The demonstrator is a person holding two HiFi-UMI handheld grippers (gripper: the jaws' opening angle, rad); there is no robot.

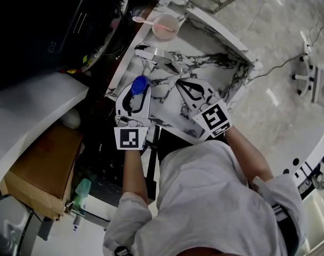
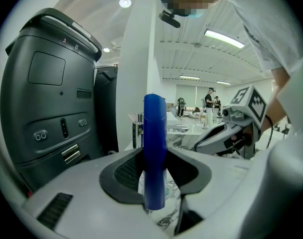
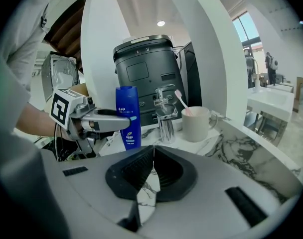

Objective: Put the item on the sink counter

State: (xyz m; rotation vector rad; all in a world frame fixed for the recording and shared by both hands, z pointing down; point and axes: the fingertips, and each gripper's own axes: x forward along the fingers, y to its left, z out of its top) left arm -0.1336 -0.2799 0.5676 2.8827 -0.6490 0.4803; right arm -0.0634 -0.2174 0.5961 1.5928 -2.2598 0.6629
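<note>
A blue bottle (image 1: 139,84) with a white label stands upright over the left side of the marble sink counter (image 1: 204,63). My left gripper (image 1: 135,96) is shut on it, and its pads press the bottle (image 2: 154,148) from both sides. In the right gripper view the bottle (image 3: 128,117) has its base at the counter surface, held near the top by the left gripper (image 3: 122,119). I cannot tell whether it rests there. My right gripper (image 1: 189,87) hovers over the middle of the counter, shut and empty, its jaw tips touching (image 3: 152,158).
A chrome faucet (image 3: 165,116) stands just right of the bottle, and a mug (image 3: 197,123) holding a pink toothbrush (image 3: 181,101) is behind it. A big black machine (image 3: 146,68) sits at the back left. A white pillar (image 3: 211,49) borders the counter, with a cardboard box (image 1: 39,169) at the lower left.
</note>
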